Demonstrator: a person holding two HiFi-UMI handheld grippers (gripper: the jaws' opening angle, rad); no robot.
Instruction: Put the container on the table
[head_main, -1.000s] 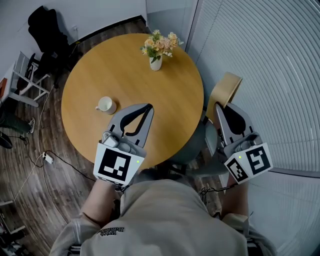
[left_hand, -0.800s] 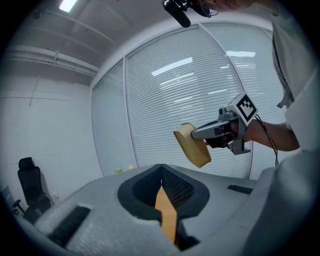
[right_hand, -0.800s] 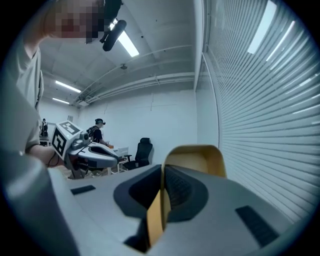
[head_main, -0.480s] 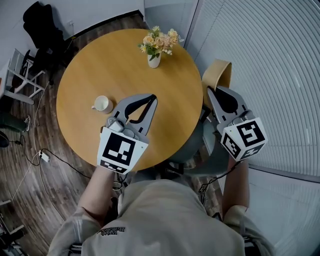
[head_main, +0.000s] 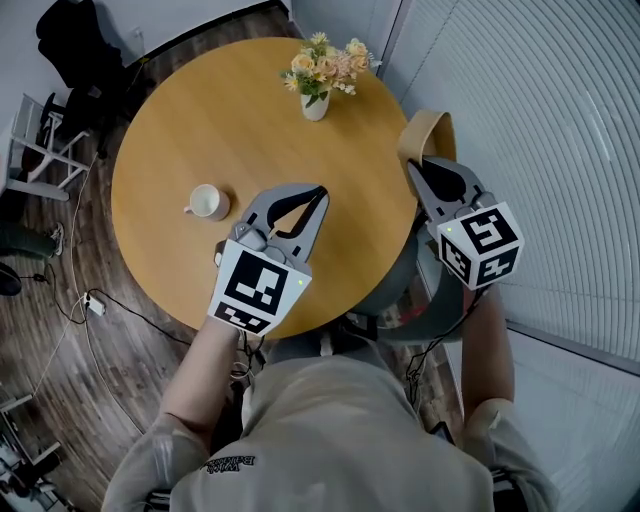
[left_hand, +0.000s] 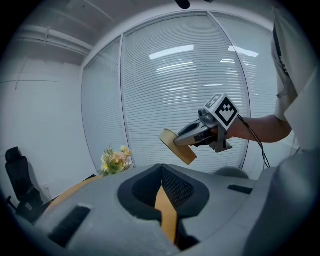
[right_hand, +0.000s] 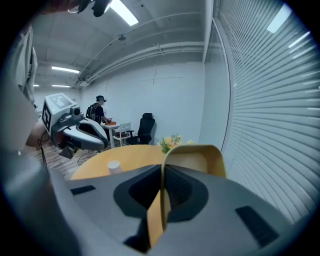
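A white cup is seen near the left edge of the round table. The left gripper is held over the table's near edge, its jaws brought together on nothing. A vase of flowers is set at the far edge. Beyond the right edge, off the table, the tan container is clamped by its wall in the right gripper.

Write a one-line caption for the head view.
The right gripper holds a tan container beside the round wooden table; the left gripper, shut and empty, hangs over it.
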